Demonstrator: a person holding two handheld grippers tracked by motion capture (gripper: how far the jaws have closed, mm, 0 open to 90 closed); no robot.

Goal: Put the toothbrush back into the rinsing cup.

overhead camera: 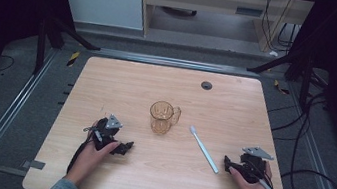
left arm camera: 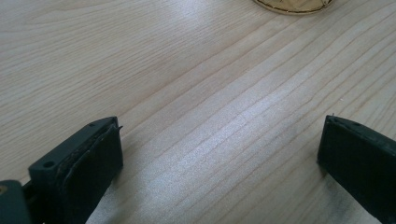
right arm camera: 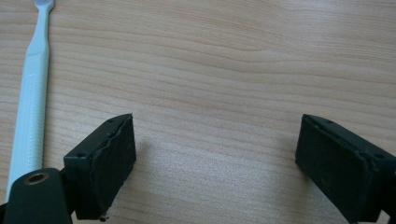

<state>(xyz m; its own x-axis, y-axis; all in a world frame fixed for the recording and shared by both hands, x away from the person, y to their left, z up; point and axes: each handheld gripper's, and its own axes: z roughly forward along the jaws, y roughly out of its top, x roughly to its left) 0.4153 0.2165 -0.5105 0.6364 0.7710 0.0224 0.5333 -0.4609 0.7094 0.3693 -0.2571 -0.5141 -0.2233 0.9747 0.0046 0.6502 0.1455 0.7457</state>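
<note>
A clear amber mug (overhead camera: 163, 117) stands upright near the middle of the wooden table (overhead camera: 226, 103), handle to the right. Its base edge (left arm camera: 294, 5) shows at the top of the left gripper view. A pale blue toothbrush (overhead camera: 204, 149) lies flat to the right of the mug, head pointing away; it runs along the left side of the right gripper view (right arm camera: 31, 93). My left gripper (overhead camera: 126, 147) rests low on the table, left and in front of the mug, open with bare wood between its jaws (left arm camera: 219, 154). My right gripper (overhead camera: 227, 165) sits just right of the toothbrush handle, open and empty (right arm camera: 217, 158).
A dark round grommet (overhead camera: 207, 85) is set in the table near its far edge. Black cables (overhead camera: 316, 177) trail off the right side of the table. Metal rails (overhead camera: 7, 111) and dark stand legs flank the table.
</note>
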